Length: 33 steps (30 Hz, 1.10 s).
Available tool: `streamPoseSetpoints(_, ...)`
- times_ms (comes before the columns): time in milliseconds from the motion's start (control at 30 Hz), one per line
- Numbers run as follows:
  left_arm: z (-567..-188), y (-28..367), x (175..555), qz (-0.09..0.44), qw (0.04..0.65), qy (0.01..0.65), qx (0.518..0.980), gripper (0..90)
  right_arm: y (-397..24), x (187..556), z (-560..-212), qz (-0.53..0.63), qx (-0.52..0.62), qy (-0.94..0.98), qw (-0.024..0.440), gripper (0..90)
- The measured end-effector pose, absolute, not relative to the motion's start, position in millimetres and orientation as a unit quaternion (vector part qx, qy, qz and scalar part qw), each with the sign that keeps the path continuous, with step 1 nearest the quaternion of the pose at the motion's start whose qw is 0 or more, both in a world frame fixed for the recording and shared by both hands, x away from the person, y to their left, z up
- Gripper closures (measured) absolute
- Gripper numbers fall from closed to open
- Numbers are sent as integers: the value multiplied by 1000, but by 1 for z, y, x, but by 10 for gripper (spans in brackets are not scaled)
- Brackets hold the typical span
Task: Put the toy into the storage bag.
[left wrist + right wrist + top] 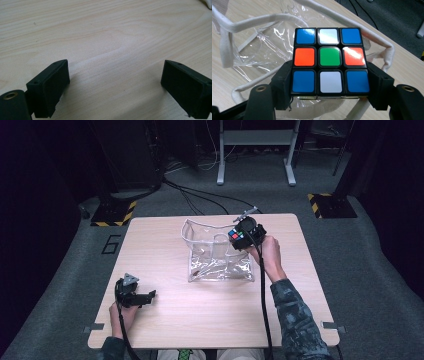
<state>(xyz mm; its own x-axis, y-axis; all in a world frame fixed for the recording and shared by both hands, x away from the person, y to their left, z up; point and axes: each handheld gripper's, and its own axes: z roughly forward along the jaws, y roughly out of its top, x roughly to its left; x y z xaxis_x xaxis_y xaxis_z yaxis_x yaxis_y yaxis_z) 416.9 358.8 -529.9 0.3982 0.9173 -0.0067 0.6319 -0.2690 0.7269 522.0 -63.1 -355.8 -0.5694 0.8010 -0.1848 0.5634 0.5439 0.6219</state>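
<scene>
The Rubik's cube (pixel 329 60) sat clamped between your right gripper's (pixel 241 236) jaws at centre frame, just above the clear plastic bag's (pixel 218 255) open mouth. It looked light and rigid but glossy, likely to slip, so your hold on two flat opposite faces suited it. Your left gripper (pixel 115 87) rested wide open and empty on the wooden table (pixel 107 30), lower left in the high view.

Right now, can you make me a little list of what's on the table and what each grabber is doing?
table: pale wood table
bag: clear plastic bag with white trim and handles, mouth open, standing mid-table
cube: puzzle cube, facing side blue corners, white top and bottom, orange sides, green centre
right gripper: right gripper clamps the cube by two opposite sides, held over the bag's open mouth
left gripper: left gripper low over bare wood at the near left, jaws wide apart, nothing between them
</scene>
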Motion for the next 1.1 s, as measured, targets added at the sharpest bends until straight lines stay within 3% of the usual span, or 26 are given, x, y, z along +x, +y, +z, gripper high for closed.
streamPoseSetpoints(367,-530,359,417,214,332,505,767,79,-60,524,-362,250,406,851,221,331)
streamPoseSetpoints(400,-530,359,417,215,333,505,767,79,-61,523,-362,256,405,848,227,258)
streamPoseSetpoints(433,-530,359,417,215,333,505,767,79,-61,523,-362,256,405,848,227,258)
streamPoseSetpoints(467,-530,359,417,214,333,505,767,79,-62,519,-359,267,404,846,223,163)
streamPoseSetpoints(700,-530,359,417,215,334,505,766,79,-68,502,-347,300,376,847,226,14)
streamPoseSetpoints(1100,-530,359,417,216,333,505,766,79,-85,464,-352,329,372,833,244,0)
